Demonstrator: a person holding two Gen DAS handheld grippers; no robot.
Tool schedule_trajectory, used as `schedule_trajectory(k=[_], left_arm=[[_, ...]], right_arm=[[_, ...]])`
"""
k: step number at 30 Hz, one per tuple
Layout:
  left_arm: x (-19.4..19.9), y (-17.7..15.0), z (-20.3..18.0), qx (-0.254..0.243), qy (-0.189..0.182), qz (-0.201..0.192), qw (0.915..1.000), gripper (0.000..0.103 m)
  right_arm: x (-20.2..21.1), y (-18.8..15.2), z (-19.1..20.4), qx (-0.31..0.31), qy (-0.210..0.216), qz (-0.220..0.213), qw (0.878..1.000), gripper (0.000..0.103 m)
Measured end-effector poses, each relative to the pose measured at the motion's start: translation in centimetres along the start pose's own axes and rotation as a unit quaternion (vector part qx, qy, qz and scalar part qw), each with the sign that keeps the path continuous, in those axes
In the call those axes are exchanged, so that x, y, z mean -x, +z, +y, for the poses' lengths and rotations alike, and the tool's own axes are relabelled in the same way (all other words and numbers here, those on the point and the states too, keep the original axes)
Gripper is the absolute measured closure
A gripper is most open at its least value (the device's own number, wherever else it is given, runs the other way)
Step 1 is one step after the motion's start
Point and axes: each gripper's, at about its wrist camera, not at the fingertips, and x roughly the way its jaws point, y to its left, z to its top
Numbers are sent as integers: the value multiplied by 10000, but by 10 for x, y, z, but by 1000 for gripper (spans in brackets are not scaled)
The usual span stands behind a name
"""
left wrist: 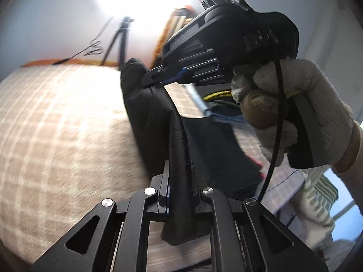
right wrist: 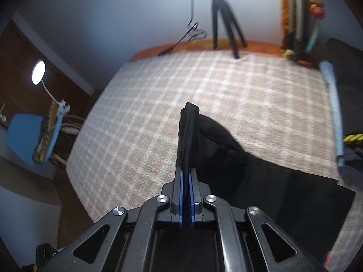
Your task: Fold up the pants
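Observation:
The black pants (left wrist: 156, 117) hang lifted above a bed with a beige checked cover (left wrist: 56, 124). My left gripper (left wrist: 180, 181) is shut on a bunched edge of the pants. In the left wrist view my right gripper (left wrist: 152, 81), held by a gloved hand (left wrist: 295, 113), is shut on another part of the same edge, up and ahead. In the right wrist view my right gripper (right wrist: 186, 172) pinches a folded black edge of the pants (right wrist: 238, 158), which drape down to the right over the bed cover (right wrist: 158, 113).
A black tripod (right wrist: 224, 20) and a cable stand at the bed's far edge under a bright lamp. A pile of clothes (left wrist: 222, 106) lies on the right side of the bed. A blue chair (right wrist: 29, 136) and a round lamp (right wrist: 38, 72) stand left of the bed.

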Motion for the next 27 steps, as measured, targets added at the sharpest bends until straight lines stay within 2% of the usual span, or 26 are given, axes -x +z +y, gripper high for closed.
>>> schedule_trajectory(k=[6,14,21,26,27], left_arm=[[-17,16,-34,-288,-568,261,9976,95],[-60,14,-84,-862,-938,795,9887,95],[-96,8,-116,-1163,-939,1177,9817,95],[-113,2,-126,-1311,-826,1346,9787,94],[-115,1,-127,-1313,-853,1418,9774,89]], right_arm=[[44,-9,-43,-271,11,-424,9987,101],[84,-38,-124,-771,-300,-622,9946,102],[84,-59,-189,-1227,-381,-540,9902,102],[65,-64,-214,-1350,-407,-399,9892,102],[61,-65,-217,-1362,-400,-365,9892,102]])
